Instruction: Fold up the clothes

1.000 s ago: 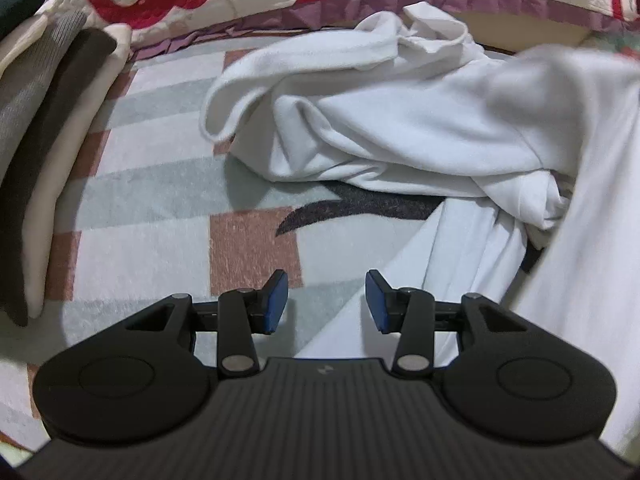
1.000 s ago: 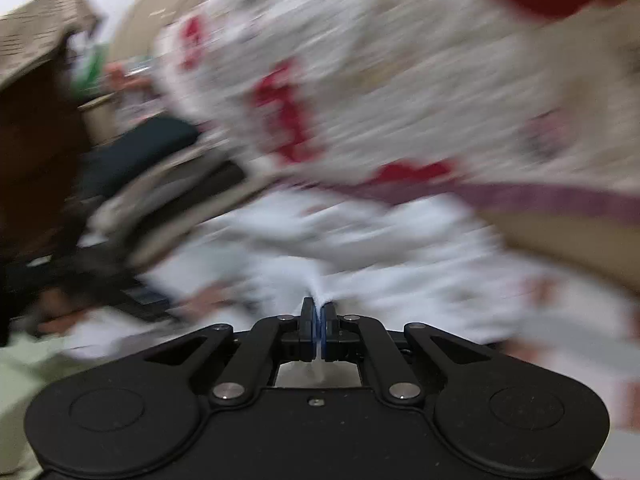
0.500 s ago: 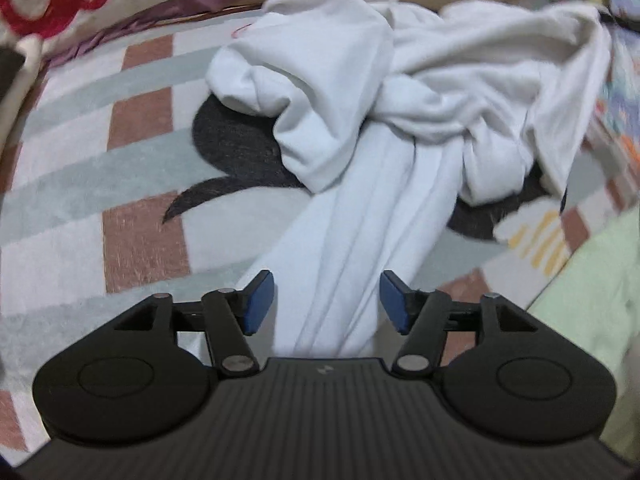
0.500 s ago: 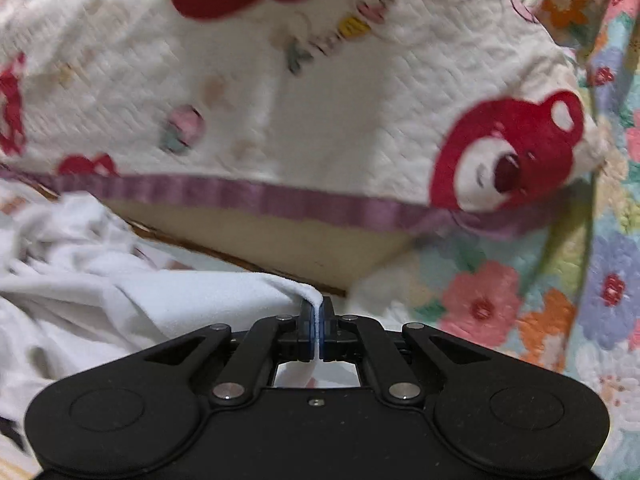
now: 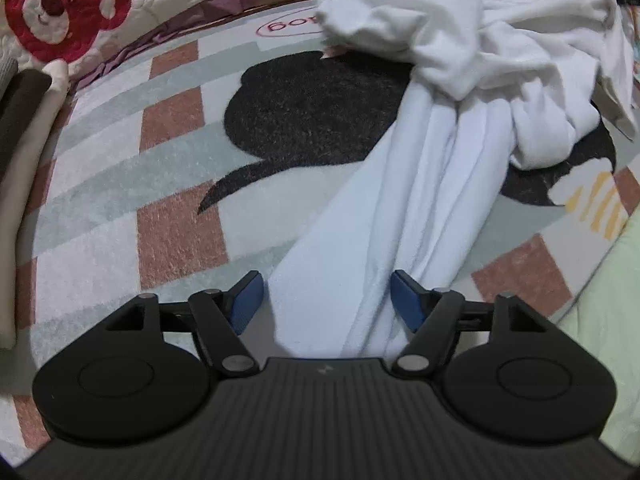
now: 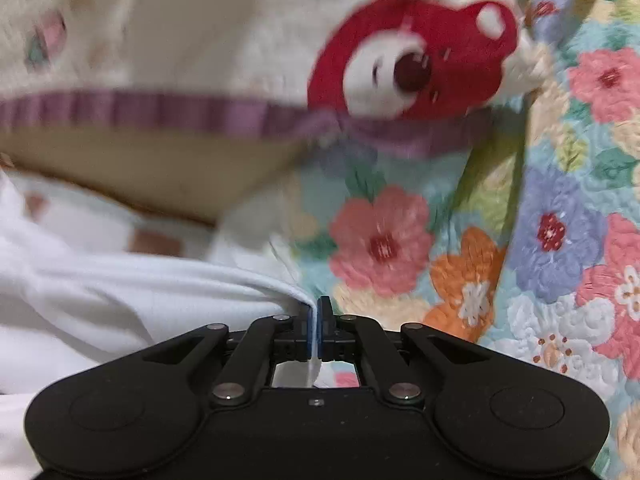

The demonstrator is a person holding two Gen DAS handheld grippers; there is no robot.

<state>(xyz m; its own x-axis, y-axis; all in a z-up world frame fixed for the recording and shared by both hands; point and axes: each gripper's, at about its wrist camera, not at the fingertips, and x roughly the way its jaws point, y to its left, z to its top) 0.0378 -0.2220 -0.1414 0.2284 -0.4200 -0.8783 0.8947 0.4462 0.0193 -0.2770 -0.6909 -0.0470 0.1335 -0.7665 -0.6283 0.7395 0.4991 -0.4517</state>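
A crumpled white garment lies on the patterned rug, bunched at the far right with a long folded strip running toward me. That strip passes between the blue pads of my left gripper, which stands open around it without pinching. In the right wrist view my right gripper is shut on an edge of the same white garment, and the cloth stretches away to the left from its jaws.
A quilt with red bears and a purple trim hangs behind the rug. Folded dark and cream clothes are stacked at the left edge. A floral quilt fills the right side, and pale green fabric borders the rug.
My left gripper has opened wider and shifted right over the white strip. My right gripper, still shut on the cloth, has swung to the right, pulling the garment across the rug.
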